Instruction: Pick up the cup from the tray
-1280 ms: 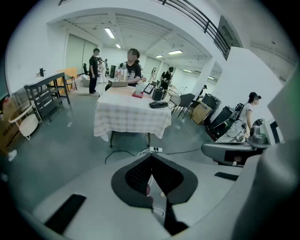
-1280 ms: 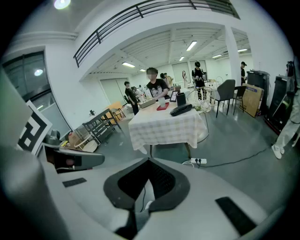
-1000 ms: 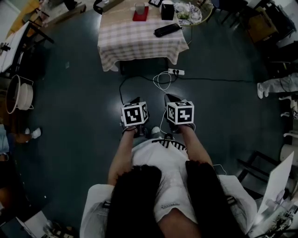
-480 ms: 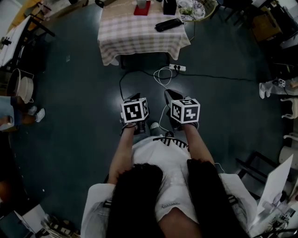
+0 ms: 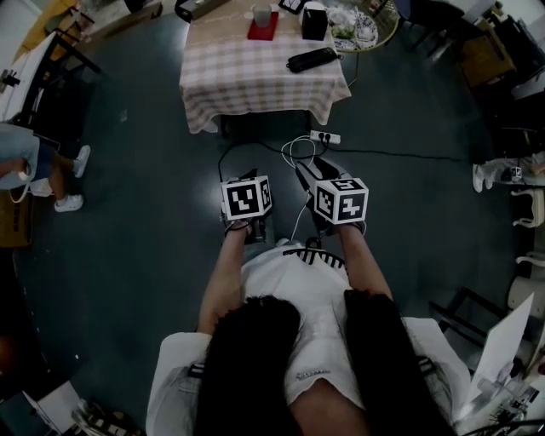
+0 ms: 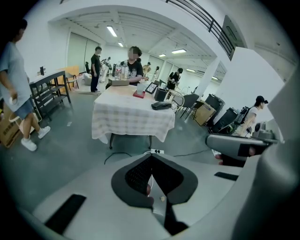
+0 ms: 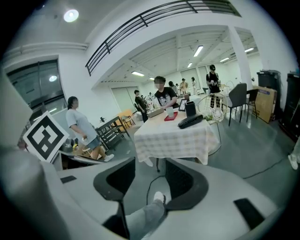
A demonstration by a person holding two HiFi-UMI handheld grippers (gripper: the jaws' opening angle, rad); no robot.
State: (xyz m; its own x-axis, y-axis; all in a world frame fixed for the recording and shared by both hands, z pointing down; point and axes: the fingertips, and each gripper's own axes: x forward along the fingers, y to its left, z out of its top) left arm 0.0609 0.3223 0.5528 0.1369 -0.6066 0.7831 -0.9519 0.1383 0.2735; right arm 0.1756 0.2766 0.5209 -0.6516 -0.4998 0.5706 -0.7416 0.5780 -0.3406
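Note:
A pale cup [image 5: 261, 14] stands on a red tray [image 5: 261, 30] at the far side of a table with a checked cloth [image 5: 255, 77]. The cup [image 7: 169, 111] and the tray [image 7: 171, 116] also show in the right gripper view, and the tray [image 6: 139, 94] in the left gripper view. Both grippers hang over the dark floor, well short of the table. My left gripper [image 5: 242, 178] [image 6: 151, 171] is shut, its pads together with nothing between them. My right gripper [image 5: 312, 170] [image 7: 146, 178] is open; its jaws have just been opening and hold nothing.
On the table lie a black case [image 5: 312, 59], a black box [image 5: 314, 20] and a wire basket [image 5: 361, 25]. A power strip [image 5: 324, 134] with cables lies on the floor before it. One person [image 5: 34, 166] walks at left; another [image 7: 164, 96] stands behind the table.
Both grippers have moved forward toward the table. The right gripper's jaws have opened. A person has walked into view at the left.

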